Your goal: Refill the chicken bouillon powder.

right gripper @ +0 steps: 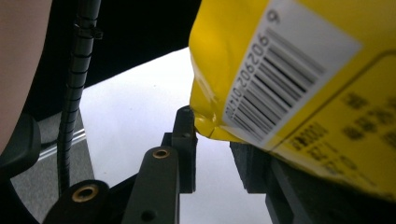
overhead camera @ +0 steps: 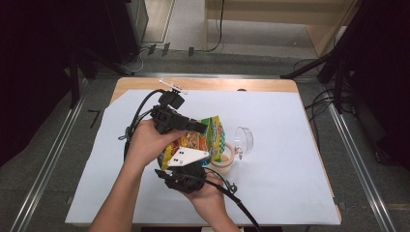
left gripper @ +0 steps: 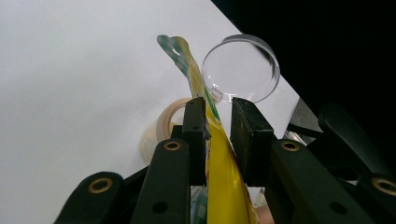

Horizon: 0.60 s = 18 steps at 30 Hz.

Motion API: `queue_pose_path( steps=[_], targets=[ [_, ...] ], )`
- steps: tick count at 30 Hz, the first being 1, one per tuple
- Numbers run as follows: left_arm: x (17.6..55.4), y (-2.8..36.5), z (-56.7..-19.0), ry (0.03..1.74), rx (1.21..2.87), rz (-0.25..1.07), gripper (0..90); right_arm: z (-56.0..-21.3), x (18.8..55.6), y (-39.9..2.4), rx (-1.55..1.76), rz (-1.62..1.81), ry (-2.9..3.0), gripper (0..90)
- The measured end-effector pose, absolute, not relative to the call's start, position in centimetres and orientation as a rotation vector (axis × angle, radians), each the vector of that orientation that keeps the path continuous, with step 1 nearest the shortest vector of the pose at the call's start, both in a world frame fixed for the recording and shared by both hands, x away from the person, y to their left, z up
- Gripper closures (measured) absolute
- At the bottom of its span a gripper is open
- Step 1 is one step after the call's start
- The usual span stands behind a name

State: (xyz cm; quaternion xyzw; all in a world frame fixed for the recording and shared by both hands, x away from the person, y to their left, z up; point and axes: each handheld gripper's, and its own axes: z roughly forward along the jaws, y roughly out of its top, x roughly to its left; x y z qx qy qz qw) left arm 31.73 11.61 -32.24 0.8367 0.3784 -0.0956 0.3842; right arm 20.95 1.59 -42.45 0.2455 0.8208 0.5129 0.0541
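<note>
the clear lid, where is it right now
In the high view the clear lid stands tilted just right of the open jar, right of centre on the white sheet, beside the yellow packet.

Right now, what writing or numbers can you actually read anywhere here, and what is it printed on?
"9" and a partly readable digit string, roughly "0202902": on the white barcode label of the yellow packet.
Dark print on the packet beside the label: too blurred to read.
Colourful packet front from the high view: too small to read.
</note>
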Motion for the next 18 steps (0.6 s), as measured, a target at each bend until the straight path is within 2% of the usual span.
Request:
queue_pose_path(
  steps=[18],
  targets=[
    [31.23, 11.44, -31.73, 0.971, 2.145, -0.181, 80.0, -42.77, 21.26, 1.80, 0.771, 1.612, 2.447, 71.4]
  ],
)
